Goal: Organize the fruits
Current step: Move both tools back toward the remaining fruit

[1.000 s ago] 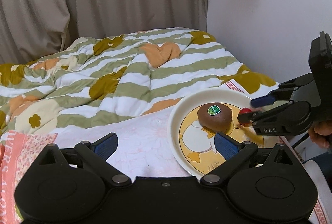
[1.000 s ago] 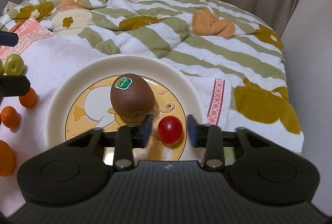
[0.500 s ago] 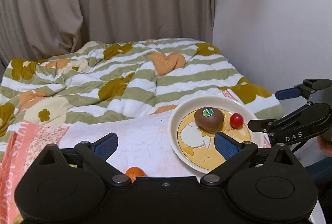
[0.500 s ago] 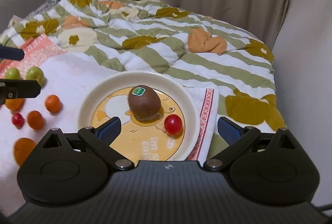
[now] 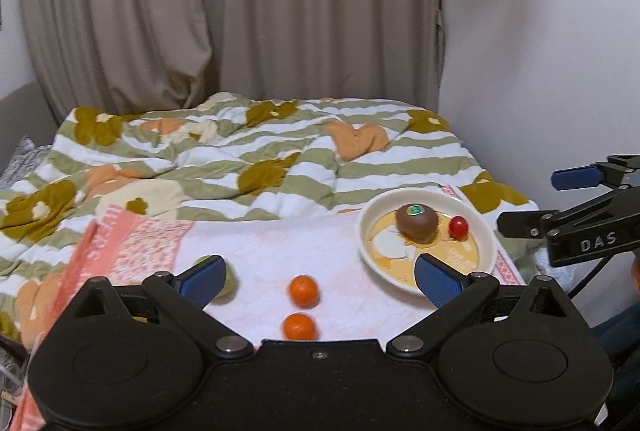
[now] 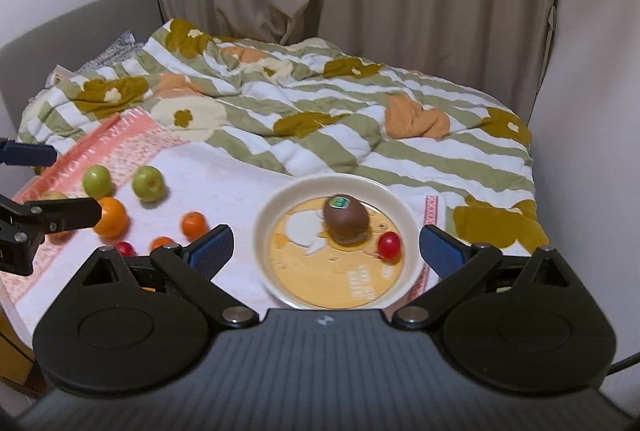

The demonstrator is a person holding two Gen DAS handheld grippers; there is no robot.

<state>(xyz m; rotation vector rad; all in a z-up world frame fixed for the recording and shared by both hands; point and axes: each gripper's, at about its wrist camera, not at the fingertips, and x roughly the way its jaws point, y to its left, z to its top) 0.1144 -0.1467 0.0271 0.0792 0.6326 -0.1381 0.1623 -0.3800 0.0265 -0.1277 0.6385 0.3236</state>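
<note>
Currently both grippers hang open and empty above the bed: right gripper [image 6: 326, 245], left gripper [image 5: 318, 273]. A kiwi [image 6: 345, 219] and cherry tomato [image 6: 389, 245] sit on the plate [image 6: 276, 219]. Loose oranges [image 5: 304, 290] lie on the white towel [image 5: 280, 247]; approach one squarely from above and close gently so it cannot roll.
</note>
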